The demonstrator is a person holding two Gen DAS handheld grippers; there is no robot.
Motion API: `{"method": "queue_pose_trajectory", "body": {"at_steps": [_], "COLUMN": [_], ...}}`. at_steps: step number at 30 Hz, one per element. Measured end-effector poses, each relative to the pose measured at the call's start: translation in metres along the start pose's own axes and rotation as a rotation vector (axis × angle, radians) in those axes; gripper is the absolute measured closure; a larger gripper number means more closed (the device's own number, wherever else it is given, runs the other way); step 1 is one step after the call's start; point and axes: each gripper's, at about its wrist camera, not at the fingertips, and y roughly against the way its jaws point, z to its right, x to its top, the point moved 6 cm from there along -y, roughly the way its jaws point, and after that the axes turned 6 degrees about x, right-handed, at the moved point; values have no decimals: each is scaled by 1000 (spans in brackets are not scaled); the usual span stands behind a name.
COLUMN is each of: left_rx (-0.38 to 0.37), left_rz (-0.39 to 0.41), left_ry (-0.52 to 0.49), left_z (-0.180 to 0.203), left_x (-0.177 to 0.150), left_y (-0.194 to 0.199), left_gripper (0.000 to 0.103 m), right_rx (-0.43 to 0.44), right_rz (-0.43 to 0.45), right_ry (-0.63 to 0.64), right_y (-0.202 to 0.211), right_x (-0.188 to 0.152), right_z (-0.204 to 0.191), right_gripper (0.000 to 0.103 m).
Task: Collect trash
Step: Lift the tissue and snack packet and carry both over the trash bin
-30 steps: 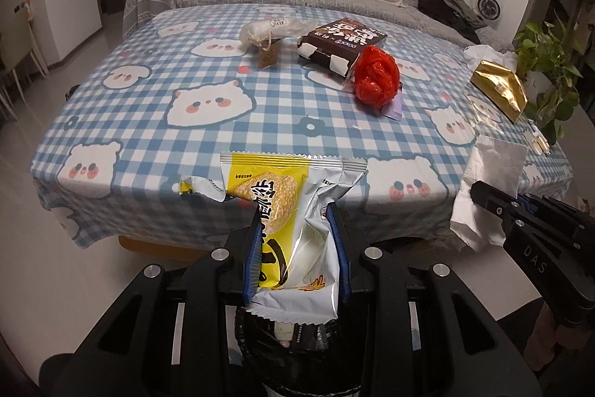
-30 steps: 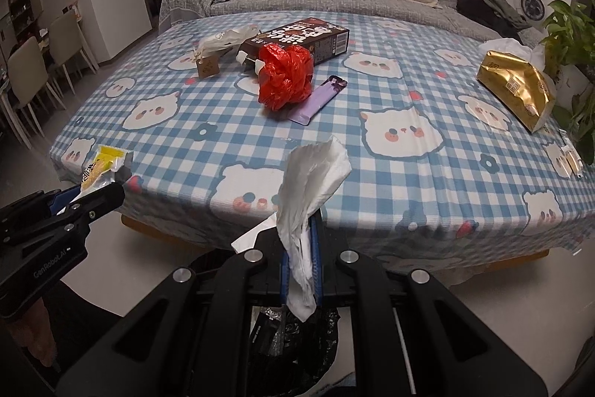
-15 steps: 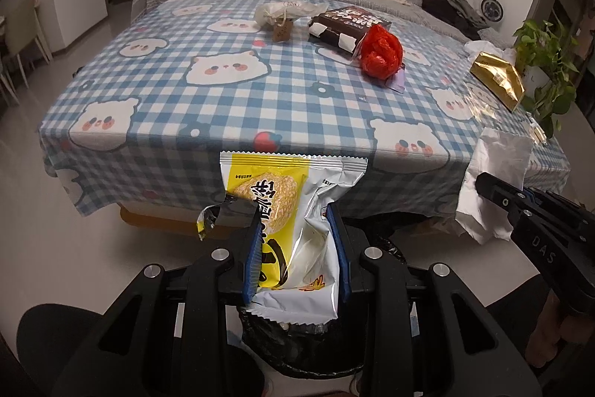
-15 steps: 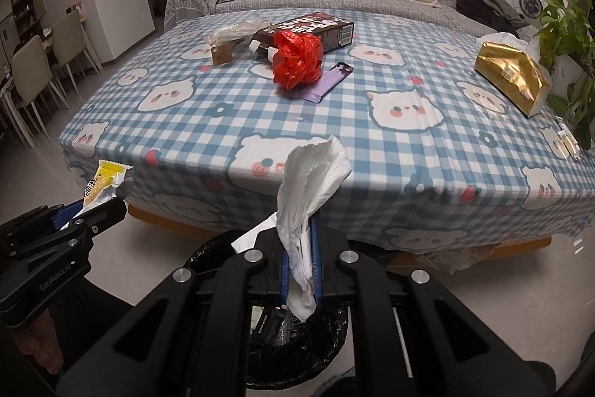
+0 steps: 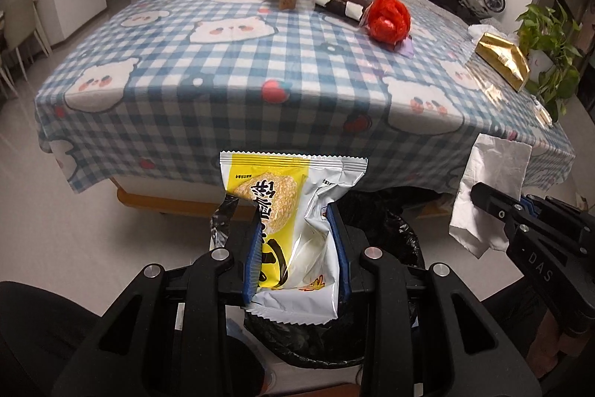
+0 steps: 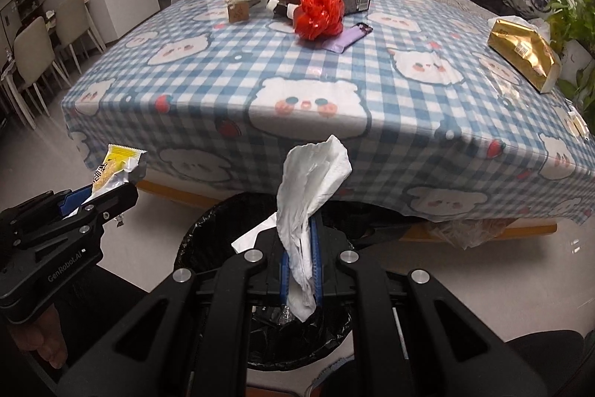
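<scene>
Low in the frame, over the black-lined bin (image 6: 260, 333), the left gripper (image 5: 295, 248) pinches the yellow snack wrapper (image 5: 286, 229) while the right gripper (image 6: 299, 270) clamps the white tissue (image 6: 308, 196), which could drift past the rim if released off-centre.

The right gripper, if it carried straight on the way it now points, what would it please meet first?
Probably the hanging front edge of the checked tablecloth, just beyond the tip of the tissue pinched in the right gripper. Depth is unclear; the black-lined bin lies below that line, not across it.
</scene>
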Motion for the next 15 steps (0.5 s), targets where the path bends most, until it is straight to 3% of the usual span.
{"method": "queue_pose_trajectory", "body": {"at_steps": [15], "left_rx": [9], "left_rz": [-99], "left_ry": [37], "left_z": [-31], "left_x": [-30], "left_y": [-67], "left_gripper": [72], "right_rx": [-26], "right_rz": [-154], "right_ry": [2], "right_y": [-68], "right_x": [-40], "right_z": [0], "right_gripper": [94]}}
